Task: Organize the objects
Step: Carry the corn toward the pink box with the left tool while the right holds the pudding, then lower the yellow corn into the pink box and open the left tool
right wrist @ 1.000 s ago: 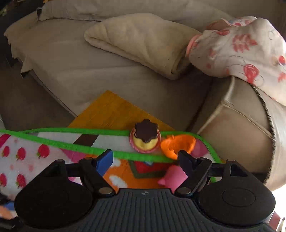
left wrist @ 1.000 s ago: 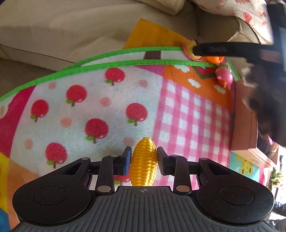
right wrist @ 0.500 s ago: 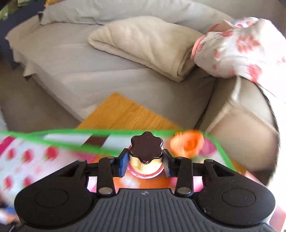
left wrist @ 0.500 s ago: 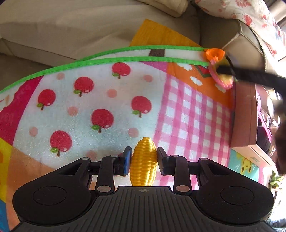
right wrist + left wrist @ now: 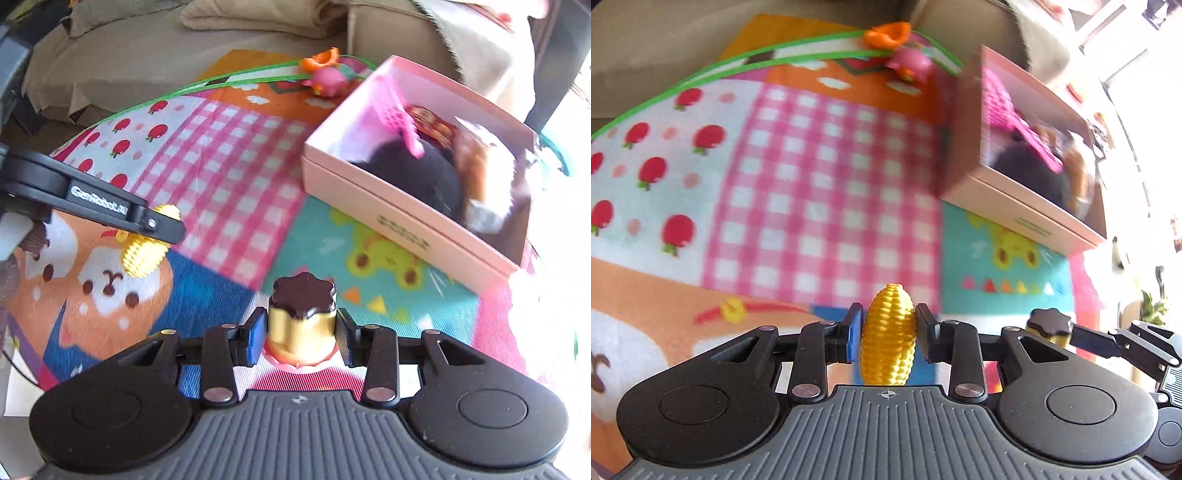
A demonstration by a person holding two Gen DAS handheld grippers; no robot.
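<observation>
Right up front, the left gripper (image 5: 888, 334) is pinching a yellow toy corn cob (image 5: 887, 336) and the right gripper (image 5: 301, 330) is clamped on a toy pudding (image 5: 301, 319) (chocolate-topped), both held above the play mat (image 5: 236, 173). Further back on the mat sits an open pink box (image 5: 402, 214) with blurry toys inside, then an orange toy (image 5: 320, 59) and pink toy (image 5: 327, 79) near the far edge.

1. "GenRobot.AI" stands in white letters on the black finger of the left gripper (image 5: 144, 236), seen from the right wrist view (slightly blurred, yet legible).
2. The pink box (image 5: 413, 218) carries a small dark print on its front wall, too blurred to read in either view.
3. The play mat (image 5: 229, 177) shows pictures and a row of coloured triangles only; no words can be made out on it.
</observation>
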